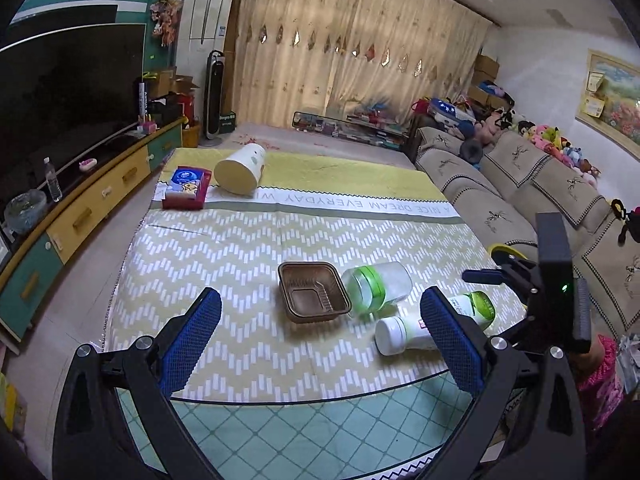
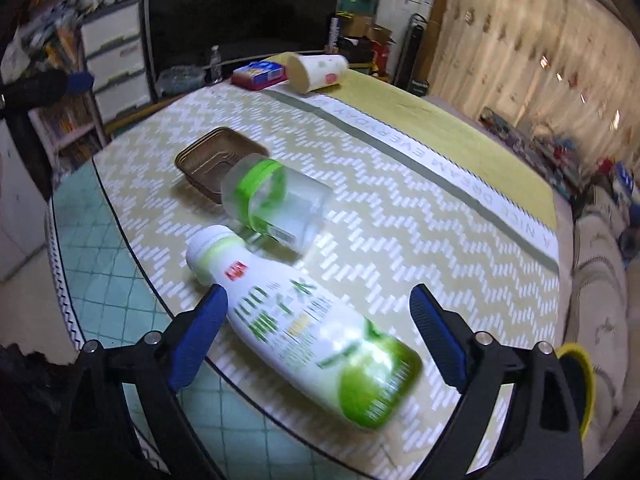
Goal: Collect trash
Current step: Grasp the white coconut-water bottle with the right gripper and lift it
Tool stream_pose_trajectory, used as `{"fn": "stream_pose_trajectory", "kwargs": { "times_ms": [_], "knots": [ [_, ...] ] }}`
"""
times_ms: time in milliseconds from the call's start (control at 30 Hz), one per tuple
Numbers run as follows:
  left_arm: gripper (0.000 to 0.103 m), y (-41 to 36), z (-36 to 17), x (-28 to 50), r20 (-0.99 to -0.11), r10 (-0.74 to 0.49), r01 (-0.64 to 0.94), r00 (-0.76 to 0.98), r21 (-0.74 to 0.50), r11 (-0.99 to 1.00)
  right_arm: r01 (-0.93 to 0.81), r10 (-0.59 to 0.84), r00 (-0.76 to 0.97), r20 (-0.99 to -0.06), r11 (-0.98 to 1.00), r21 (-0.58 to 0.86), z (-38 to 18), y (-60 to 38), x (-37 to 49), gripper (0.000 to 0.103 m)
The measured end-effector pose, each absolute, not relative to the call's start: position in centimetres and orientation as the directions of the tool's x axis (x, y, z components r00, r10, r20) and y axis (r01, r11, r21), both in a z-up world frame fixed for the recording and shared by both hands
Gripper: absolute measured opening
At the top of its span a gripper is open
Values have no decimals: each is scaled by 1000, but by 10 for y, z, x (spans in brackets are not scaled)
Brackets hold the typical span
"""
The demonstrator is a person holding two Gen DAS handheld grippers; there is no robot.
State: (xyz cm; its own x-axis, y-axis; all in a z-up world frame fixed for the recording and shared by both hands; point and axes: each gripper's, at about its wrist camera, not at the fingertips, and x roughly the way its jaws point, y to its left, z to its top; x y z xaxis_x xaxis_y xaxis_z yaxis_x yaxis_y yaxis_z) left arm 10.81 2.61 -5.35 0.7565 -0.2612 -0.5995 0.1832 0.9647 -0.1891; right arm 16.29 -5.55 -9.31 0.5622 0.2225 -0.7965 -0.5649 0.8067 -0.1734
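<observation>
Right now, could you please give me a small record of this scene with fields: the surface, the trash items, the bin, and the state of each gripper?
surface: patterned table cover
trash 1: brown plastic tray, upright, empty
trash 2: clear jar with green label, on its side, beside the tray
trash 3: white and green drink bottle, on its side, capped
bin: cream wastebasket, tipped over at the far end, next to a tissue box
left gripper: open, holds nothing
right gripper: open, astride the drink bottle, not gripping
</observation>
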Motion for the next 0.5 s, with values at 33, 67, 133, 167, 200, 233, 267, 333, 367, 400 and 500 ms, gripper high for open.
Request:
{"fn": "stream_pose_trajectory", "kwargs": {
  "times_ms": [33,67,133,167,200,233,267,333,367,400,500],
  "knots": [
    [98,26,-55,109,-601,-261,184,756,-187,965,-578,221,560,-798,795,-185,-94,-51,163,88],
    [98,25,-55,109,-601,-259,185,756,-184,965,-590,215,559,-801,782,-202,-96,-46,163,88],
    [98,26,-54,109,-599,-259,183,757,-186,965,-597,180,559,-809,764,-243,-103,-38,166,88],
    [98,26,-55,110,-599,-261,182,757,-191,965,-597,168,558,-813,762,-251,-106,-37,169,88],
    [98,27,-55,110,-599,-263,181,756,-194,964,-592,166,555,-815,767,-247,-107,-38,172,89],
    [98,27,-56,110,-600,-265,182,755,-197,963,-570,152,556,-817,785,-243,-108,-42,179,89],
    [98,27,-58,111,-603,-266,182,752,-197,963,-551,139,558,-818,799,-240,-109,-46,184,89],
    [98,27,-60,112,-609,-264,180,748,-197,964,-513,121,564,-817,826,-232,-109,-53,193,89],
    [98,26,-61,113,-612,-265,180,745,-198,963,-487,103,566,-818,842,-231,-111,-57,199,89],
    [98,26,-62,113,-613,-266,180,744,-199,963,-444,68,567,-821,864,-236,-114,-63,207,89],
    [98,25,-64,115,-614,-268,183,742,-199,963,-365,19,549,-836,905,-220,-123,-77,224,89]
  ]
}}
